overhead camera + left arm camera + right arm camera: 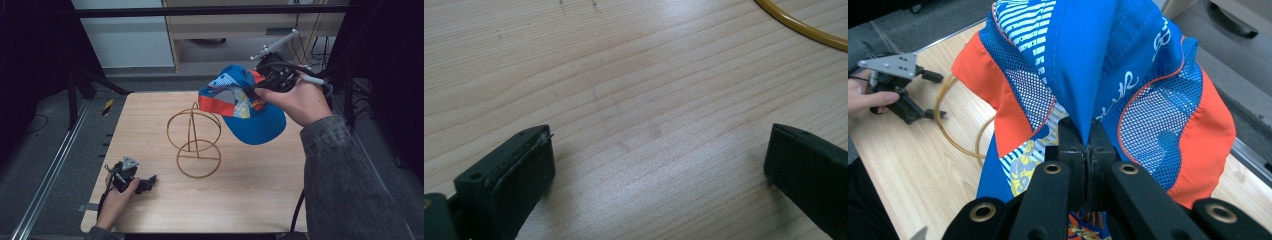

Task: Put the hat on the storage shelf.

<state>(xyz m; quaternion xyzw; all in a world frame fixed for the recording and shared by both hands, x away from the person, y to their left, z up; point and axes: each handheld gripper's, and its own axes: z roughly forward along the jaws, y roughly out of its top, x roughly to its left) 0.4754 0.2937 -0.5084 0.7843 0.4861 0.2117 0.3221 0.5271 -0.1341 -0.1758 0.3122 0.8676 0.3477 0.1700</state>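
Note:
A blue and orange baseball cap with mesh panels hangs in the air above the table's right side. My right gripper is shut on a fold of its blue crown fabric, and in the right gripper view the cap rises from the closed jaws of that gripper. Just left of the cap stands a yellow wire hat stand, a ring base with upright hoops. My left gripper rests low on the table near the front left, open, with bare wood between its jaws.
The wooden table has bare room in front and to the right of the stand. A piece of the stand's yellow base ring shows at the top right of the left gripper view. Dark frame posts and grey floor surround the table.

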